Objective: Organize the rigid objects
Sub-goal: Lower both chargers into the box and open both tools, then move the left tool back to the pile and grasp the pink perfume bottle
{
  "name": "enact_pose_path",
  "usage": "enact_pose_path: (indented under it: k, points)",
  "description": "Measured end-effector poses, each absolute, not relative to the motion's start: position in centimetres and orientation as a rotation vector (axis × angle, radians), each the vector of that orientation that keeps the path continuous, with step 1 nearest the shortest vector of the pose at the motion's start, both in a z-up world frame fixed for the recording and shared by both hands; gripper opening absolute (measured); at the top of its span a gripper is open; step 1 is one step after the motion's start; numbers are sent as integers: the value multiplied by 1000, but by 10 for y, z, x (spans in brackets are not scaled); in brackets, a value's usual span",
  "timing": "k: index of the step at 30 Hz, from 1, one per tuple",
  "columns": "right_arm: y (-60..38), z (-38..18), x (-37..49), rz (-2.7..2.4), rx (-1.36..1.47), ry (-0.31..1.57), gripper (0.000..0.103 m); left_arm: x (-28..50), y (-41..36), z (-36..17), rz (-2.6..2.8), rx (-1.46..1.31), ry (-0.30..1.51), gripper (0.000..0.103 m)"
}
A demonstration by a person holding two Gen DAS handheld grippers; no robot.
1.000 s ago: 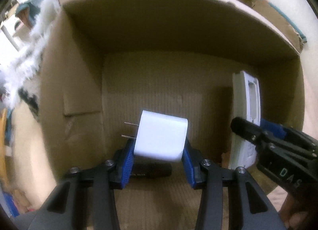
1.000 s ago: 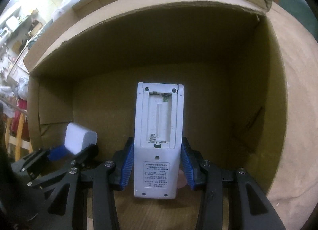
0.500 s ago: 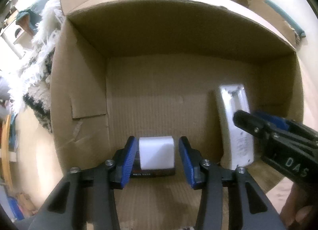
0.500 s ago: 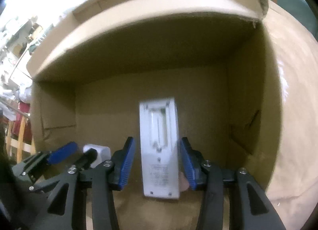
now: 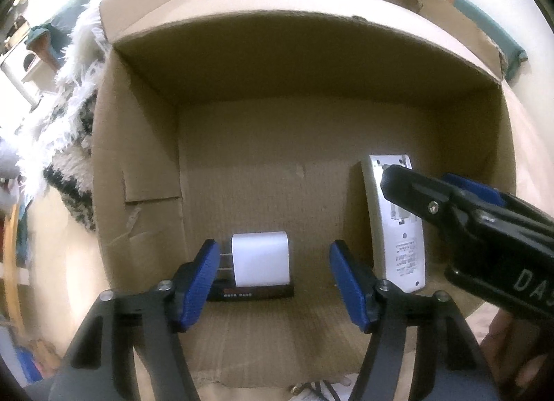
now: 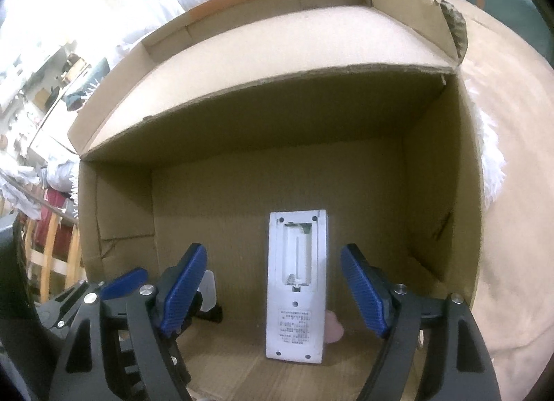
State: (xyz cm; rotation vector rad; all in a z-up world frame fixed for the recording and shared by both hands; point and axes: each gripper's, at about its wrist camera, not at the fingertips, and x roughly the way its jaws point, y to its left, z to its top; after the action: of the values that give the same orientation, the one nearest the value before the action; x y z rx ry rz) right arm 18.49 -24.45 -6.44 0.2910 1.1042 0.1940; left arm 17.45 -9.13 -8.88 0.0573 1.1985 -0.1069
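Note:
A white plug charger [image 5: 260,259] lies on a flat black item [image 5: 252,292] on the floor of a cardboard box [image 5: 242,124]. My left gripper [image 5: 275,278] is open, its blue pads either side of the charger and clear of it. A white remote [image 6: 297,286], back side up with its battery bay bare, lies on the box floor; it also shows in the left wrist view [image 5: 398,228]. My right gripper [image 6: 273,293] is open around the remote without touching it. The charger [image 6: 208,292] is partly hidden behind my right gripper's left finger.
The box [image 6: 242,72] has tall walls and folded flaps on all sides. A small pink object [image 6: 334,330] lies by the remote's lower right. A shaggy white rug [image 5: 69,96] lies outside the box to the left. The right gripper's body [image 5: 484,238] crosses the left wrist view.
Both grippers opened and let go: the charger dropped onto the black item, the remote came to rest on the box floor. Both grippers have since drawn back and opened wider.

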Motion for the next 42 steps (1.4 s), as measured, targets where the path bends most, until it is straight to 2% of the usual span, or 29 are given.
enact_pose_path:
  k: [12, 22, 28, 42]
  points:
    - [-245, -54, 180, 178, 276, 1084, 84, 161, -77, -70, -121, 38, 1163, 63]
    - [-258, -42, 151, 143, 281, 1082, 84, 137, -54, -37, -121, 17, 1091, 63]
    - [-263, -33, 126, 148, 312, 1073, 84, 122, -35, -28, -114, -65, 1109, 63]
    - [-254, -46, 49, 197, 373, 1164, 84, 53, -15, -55, -97, -69, 1205, 63]
